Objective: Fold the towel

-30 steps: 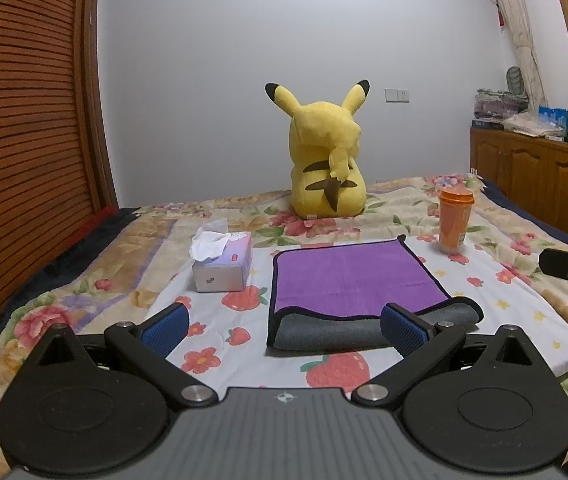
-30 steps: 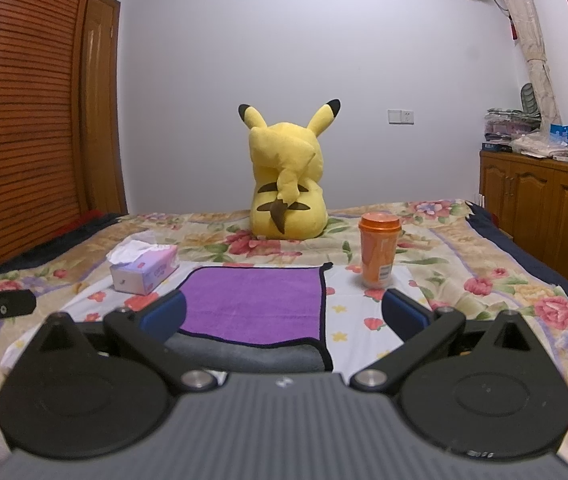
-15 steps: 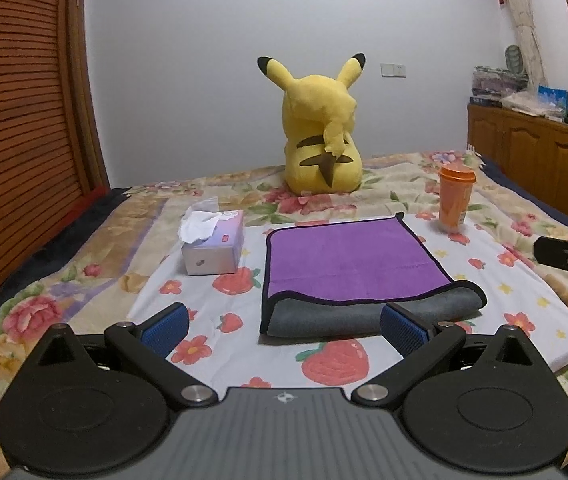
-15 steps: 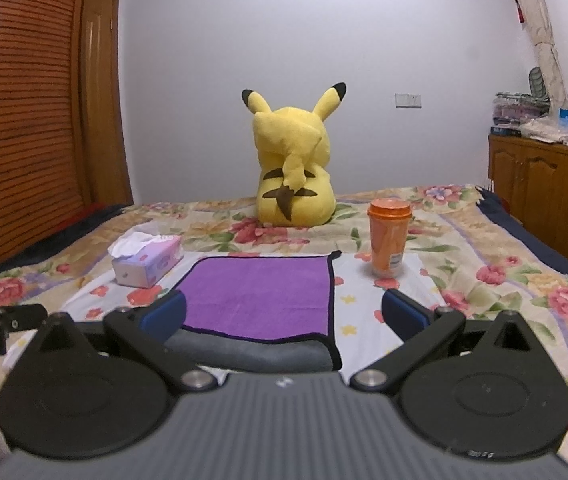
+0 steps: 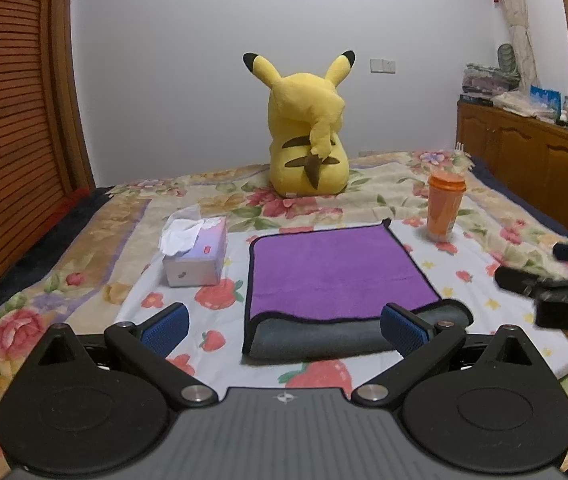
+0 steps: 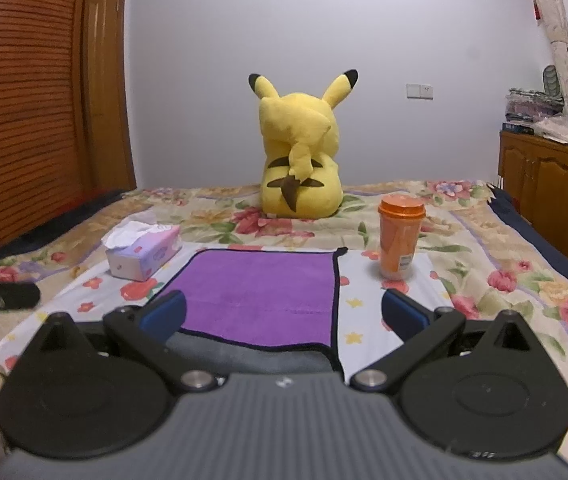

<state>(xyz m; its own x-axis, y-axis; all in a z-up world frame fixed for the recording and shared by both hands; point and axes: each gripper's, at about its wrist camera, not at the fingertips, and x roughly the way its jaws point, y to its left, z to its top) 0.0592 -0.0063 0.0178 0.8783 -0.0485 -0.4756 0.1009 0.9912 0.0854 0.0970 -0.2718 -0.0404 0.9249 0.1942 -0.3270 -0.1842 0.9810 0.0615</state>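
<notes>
The towel is lying folded on the bed toward its near edge, purple face up, black-trimmed, its grey underside showing along the near fold. The left gripper and right gripper are both gaping wide, holding nothing.

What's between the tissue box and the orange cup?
The purple towel lies between the tissue box and the cup; both views show it.
</notes>
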